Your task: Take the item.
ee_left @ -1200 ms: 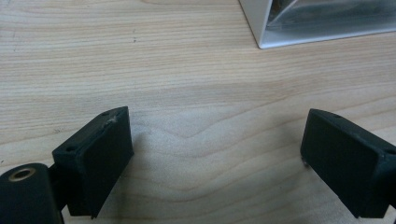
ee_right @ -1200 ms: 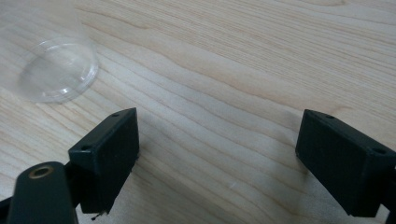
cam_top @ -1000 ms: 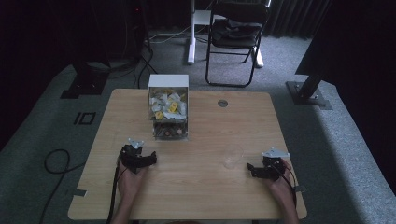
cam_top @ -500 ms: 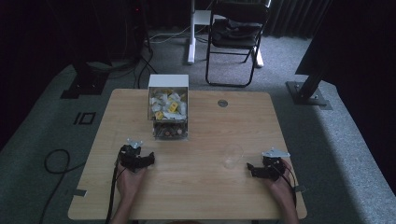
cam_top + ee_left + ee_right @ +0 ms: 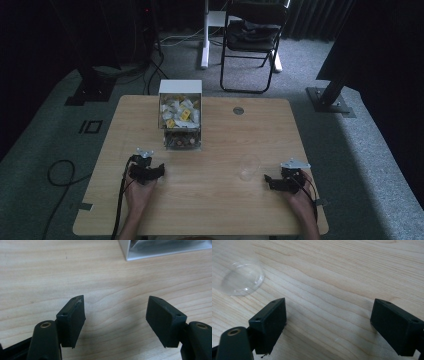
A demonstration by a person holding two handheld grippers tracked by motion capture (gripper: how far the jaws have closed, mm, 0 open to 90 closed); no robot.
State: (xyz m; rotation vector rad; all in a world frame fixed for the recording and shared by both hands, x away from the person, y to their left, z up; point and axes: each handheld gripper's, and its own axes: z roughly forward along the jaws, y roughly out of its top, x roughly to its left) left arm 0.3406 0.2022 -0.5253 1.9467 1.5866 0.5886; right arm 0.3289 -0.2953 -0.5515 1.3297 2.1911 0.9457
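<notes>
A white box (image 5: 180, 87) with a clear front stands at the table's far middle, with several small packets in it. Its corner (image 5: 160, 251) shows at the top of the left gripper view. A clear cup (image 5: 249, 167) stands on the table to the right of centre, and it also lies at the upper left as the cup (image 5: 242, 277) in the right gripper view. My left gripper (image 5: 148, 170) (image 5: 115, 302) rests low over bare wood; its jaws have just been closing, with nothing between them. My right gripper (image 5: 272, 181) (image 5: 329, 305) is open and empty, just right of the cup.
The wooden table (image 5: 210, 210) has a round grommet (image 5: 238, 110) near its far edge. A folding chair (image 5: 252, 40) and stand legs (image 5: 330, 97) are on the carpet beyond. Cables trail off the left side of the floor (image 5: 60, 172).
</notes>
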